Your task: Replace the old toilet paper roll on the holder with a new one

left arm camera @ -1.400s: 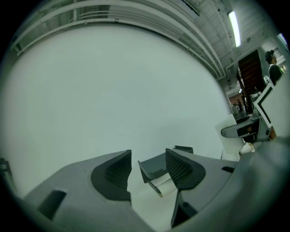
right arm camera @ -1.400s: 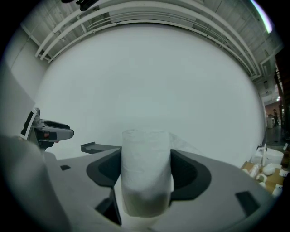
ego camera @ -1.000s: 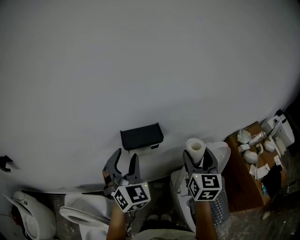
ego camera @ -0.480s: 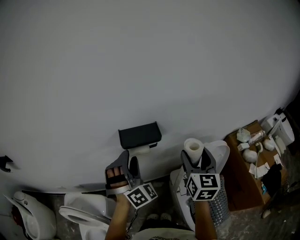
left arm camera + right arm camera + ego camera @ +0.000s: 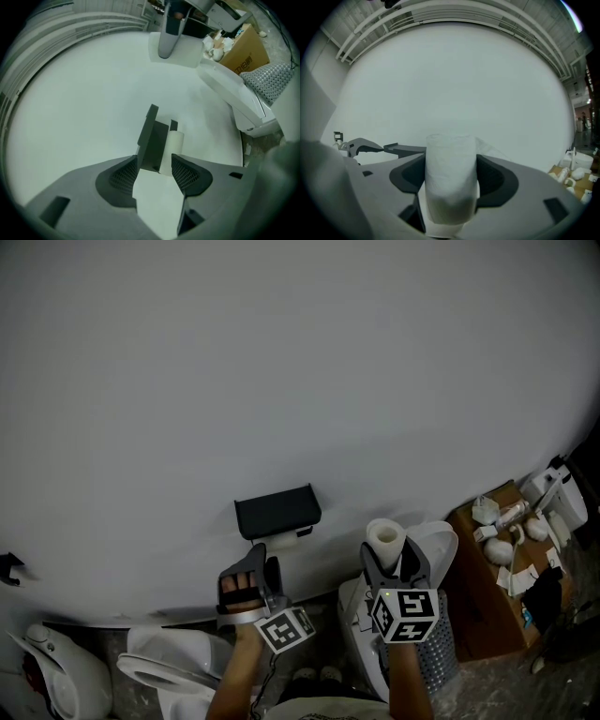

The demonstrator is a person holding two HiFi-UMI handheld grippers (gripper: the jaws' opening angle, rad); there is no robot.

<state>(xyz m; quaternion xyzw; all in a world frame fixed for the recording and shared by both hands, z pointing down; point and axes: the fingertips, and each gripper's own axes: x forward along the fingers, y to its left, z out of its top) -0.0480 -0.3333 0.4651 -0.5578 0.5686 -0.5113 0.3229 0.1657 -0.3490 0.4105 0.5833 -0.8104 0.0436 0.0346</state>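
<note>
A black paper holder (image 5: 277, 512) hangs on the white wall, with the small old roll (image 5: 282, 541) under it. My left gripper (image 5: 262, 560) is just below it, turned on its side, jaws open and empty. In the left gripper view the holder (image 5: 152, 138) and old roll (image 5: 173, 146) lie straight ahead beyond the open gripper (image 5: 155, 162), apart from it. Off to the right, my right gripper (image 5: 388, 561) is shut on the full new roll (image 5: 385, 538), which stands upright. In the right gripper view the new roll (image 5: 451, 178) fills the gap of that gripper (image 5: 450, 174).
A white toilet bowl (image 5: 161, 667) sits below the left hand and another white fixture (image 5: 56, 682) at far left. Behind the right gripper are a white toilet lid (image 5: 439, 547) and a mesh bin (image 5: 437, 654). A cardboard box (image 5: 489, 607) with small items stands at right.
My left gripper has rolled onto its side and sunk a little under the holder, still open. The right gripper and new roll have stayed put.
</note>
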